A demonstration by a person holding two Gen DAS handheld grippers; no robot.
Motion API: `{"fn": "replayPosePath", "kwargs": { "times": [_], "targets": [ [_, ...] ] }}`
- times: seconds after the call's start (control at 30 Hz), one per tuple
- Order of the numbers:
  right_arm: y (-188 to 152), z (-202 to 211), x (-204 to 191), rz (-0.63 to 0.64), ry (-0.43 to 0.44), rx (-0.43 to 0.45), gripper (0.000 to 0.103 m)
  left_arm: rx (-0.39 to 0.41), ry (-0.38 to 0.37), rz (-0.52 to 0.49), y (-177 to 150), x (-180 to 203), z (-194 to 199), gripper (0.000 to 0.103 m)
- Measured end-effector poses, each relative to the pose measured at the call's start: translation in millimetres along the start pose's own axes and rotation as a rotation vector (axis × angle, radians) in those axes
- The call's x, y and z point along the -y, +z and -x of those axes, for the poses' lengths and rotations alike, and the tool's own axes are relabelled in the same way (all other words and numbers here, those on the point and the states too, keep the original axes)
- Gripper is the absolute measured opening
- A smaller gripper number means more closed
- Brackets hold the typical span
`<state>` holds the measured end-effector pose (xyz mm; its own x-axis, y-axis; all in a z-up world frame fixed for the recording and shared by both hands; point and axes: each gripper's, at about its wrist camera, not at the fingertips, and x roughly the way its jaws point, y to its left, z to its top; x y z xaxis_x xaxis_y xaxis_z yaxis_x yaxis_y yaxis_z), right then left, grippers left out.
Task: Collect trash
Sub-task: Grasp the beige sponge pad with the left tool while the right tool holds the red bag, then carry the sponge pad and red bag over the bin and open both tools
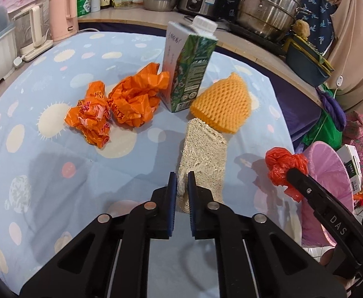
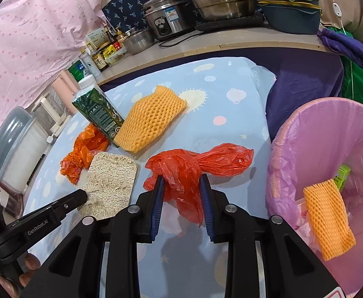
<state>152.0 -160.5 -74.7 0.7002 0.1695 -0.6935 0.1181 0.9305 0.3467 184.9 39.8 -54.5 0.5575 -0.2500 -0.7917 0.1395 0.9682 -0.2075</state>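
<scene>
The left claw (image 1: 182, 173) is pinched nearly closed on the near corner of a beige woven loofah pad (image 1: 203, 154) lying just ahead on the bench (image 1: 57, 173). The right claw (image 2: 181, 177) grips a crumpled red bag (image 2: 189, 166). Right of it, a pink-lined bin (image 2: 293, 149) holds an orange foam net (image 2: 328, 218) and a green carton (image 2: 343, 176).

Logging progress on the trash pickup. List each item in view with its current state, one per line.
left gripper: shut on the loofah pad's corner
loofah pad: pinched
right gripper: shut on the red plastic bag
red plastic bag: crumpled, gripped
carton: upright, capped
foam net: lying on the table
orange wrappers: crumpled, untouched
pink-lined bin: open, partly filled
</scene>
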Motion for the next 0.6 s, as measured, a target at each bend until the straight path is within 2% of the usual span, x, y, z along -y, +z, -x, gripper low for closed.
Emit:
{"fn": "replayPosePath", "kwargs": {
  "times": [0.6],
  "targets": [
    [-3, 80, 39, -0.062, -0.01, 0.124, 0.027, 0.082, -0.072, -0.126, -15, 69, 62, 0.004]
  ]
}}
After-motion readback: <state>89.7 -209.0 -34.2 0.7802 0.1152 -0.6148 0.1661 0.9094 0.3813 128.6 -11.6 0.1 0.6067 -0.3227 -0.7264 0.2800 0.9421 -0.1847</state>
